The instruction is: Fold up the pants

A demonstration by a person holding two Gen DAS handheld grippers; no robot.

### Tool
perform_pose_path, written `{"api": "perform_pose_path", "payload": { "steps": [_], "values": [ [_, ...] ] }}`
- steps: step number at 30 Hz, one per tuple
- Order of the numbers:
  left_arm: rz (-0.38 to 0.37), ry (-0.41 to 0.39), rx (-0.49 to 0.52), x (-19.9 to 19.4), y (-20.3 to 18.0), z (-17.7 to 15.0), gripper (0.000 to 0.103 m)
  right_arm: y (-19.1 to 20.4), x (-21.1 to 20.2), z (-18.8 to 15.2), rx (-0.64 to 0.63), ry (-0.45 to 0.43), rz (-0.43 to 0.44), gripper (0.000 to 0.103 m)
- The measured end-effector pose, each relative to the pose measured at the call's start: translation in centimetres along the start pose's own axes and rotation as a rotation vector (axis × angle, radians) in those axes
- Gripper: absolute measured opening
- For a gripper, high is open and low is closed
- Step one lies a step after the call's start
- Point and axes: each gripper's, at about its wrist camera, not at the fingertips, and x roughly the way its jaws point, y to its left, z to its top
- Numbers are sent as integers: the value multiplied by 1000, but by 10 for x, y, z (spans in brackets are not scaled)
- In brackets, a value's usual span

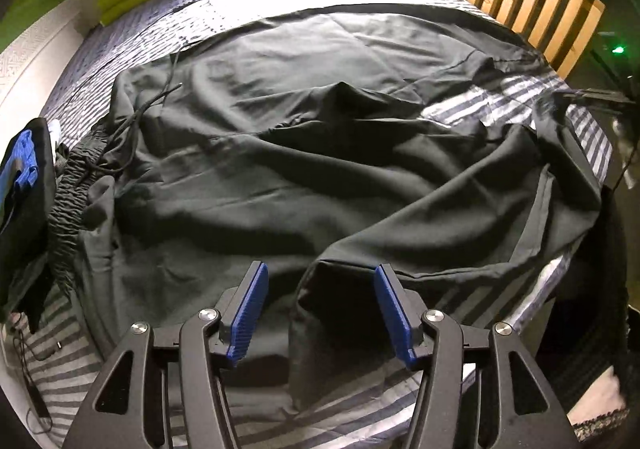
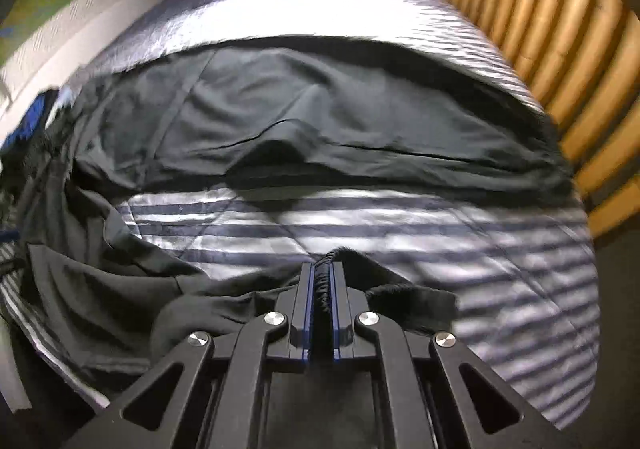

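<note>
Black, thin cloth — the pants (image 1: pixel 320 153) lie spread and rumpled across the striped bedcover (image 1: pixel 560 121), waistband (image 1: pixel 66 201) and drawstring at the far left, the 2 legs running off to the right.

The left gripper (image 1: pixel 318 269) hangs over the near leg with its blue pads (image 1: pixel 248 309) apart and nothing pinched; a folded ridge of fabric sits between them. To do this well, it should settle lower and take the full edge, both layers, before closing.

The right gripper (image 2: pixel 320 269) is clamped on a bunched hem of the pants, cloth crammed between the jaws. That bite looks narrow — I judge it could slip, so the lift should be slow and level, both hands carrying the near leg over onto the far 1, seams matched.
</note>
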Motion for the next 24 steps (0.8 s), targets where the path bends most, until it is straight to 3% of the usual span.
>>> {"api": "perform_pose_path", "payload": {
  "steps": [5,8,13,15,18,20,24],
  "values": [
    [-32,-34,42,-5,-22,5,59,-49,-44,-23,108,-70,-83,6],
    [-79,-39,76,-7,-39,5,59,-83,-71,-53,204,-129,-39,6],
    [-111,-18,105,-4,-50,-5,59,-117,-77,-129,357,-6,-42,10],
    [-108,-12,109,-3,-50,-7,59,-121,-79,-151,380,39,-81,12],
    [-105,-5,124,-1,-50,-7,59,-126,-86,-161,452,33,-46,33],
    [-92,-9,127,-1,-48,-5,59,-127,-87,-158,485,15,-12,57],
    [-81,-25,109,-2,-35,-4,59,-124,-70,-149,518,34,2,58]
  ]
}}
